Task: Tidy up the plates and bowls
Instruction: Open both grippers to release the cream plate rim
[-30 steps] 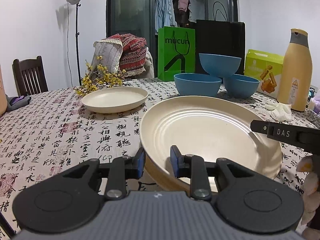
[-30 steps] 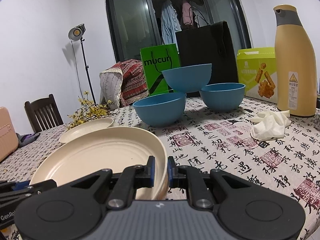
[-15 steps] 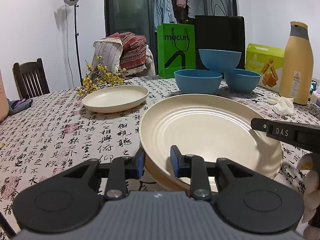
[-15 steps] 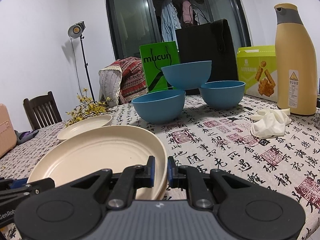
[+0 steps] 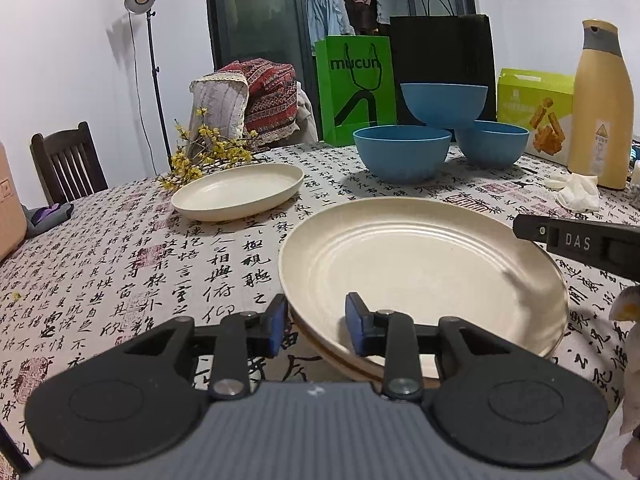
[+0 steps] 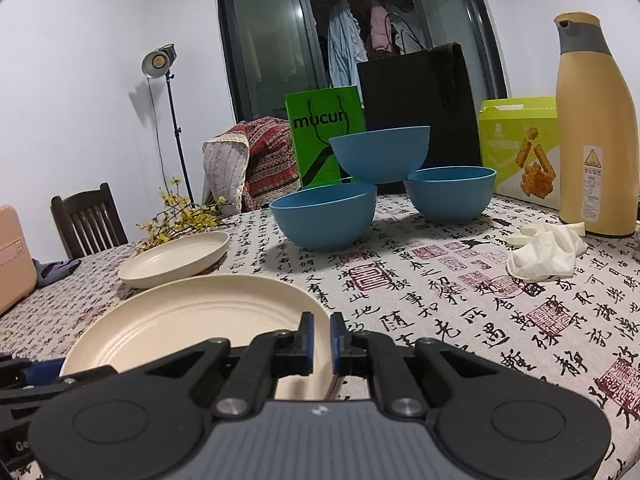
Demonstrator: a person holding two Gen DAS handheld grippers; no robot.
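- Two cream plates: the large plate (image 5: 420,268) sat with its near rim between the left gripper (image 5: 316,328), whose jaws had just been widening; the right gripper (image 6: 320,338) pinched its opposite rim.
- The small plate (image 5: 240,190) lay ahead-left.
- Three blue bowls (image 6: 380,184) stood beyond both grippers, one stacked atop two.

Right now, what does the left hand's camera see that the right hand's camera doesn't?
Only the left camera shows the left gripper with its jaws just opening around the big plate rim, and the letters DAS. Only the right camera shows the right gripper pinched shut on that rim. Both show the small plate, three blue bowls and the tan bottle.
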